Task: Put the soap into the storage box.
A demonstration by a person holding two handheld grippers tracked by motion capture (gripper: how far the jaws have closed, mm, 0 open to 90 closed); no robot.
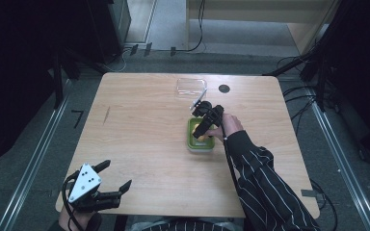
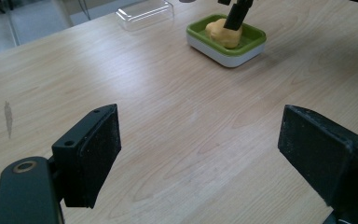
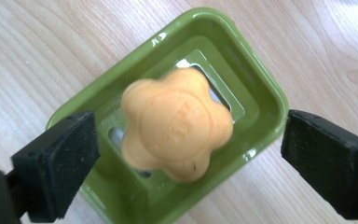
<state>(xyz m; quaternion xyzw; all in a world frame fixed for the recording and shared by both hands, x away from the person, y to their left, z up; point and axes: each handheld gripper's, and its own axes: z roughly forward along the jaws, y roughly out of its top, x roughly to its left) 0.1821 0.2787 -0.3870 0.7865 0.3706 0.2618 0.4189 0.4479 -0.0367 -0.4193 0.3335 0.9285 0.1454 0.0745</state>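
While the person sits at the near edge of a pale wooden table (image 1: pixel 139 144), the left gripper (image 1: pixel 110 179) rests at the table's near-left corner, its jaws standing wide apart with nothing but bare wood between them, as the left gripper view confirms. A grey three-cornered plate tops it.

Moving right, towards the middle of the table, a green soap dish (image 1: pixel 192 140) with a white base sits flat on the wood. An orange, flower-shaped soap bar (image 3: pixel 175 123) lies inside it, over the slotted drain. The right gripper (image 3: pixel 186 154) hangs directly above the dish, held by a hand coming from a striped sleeve (image 1: pixel 265 187). Its jaws are spread wide, one on each side of the soap, and the pads do not touch it; the soap sits free in the dish.

Just beyond the dish, towards the far side, lies a clear plastic lid (image 1: pixel 191 87), apart from the dish, and to its right a small dark round mark (image 1: pixel 224 88) on the tabletop.

Judging by this, the soap appears already placed in the dish and let go. What probably remains is fetching the clear lid and setting it over the dish, if it belongs there.

A faint raised stamp shows on the soap's top face, too blurred to read. No other writing or brand can be made out
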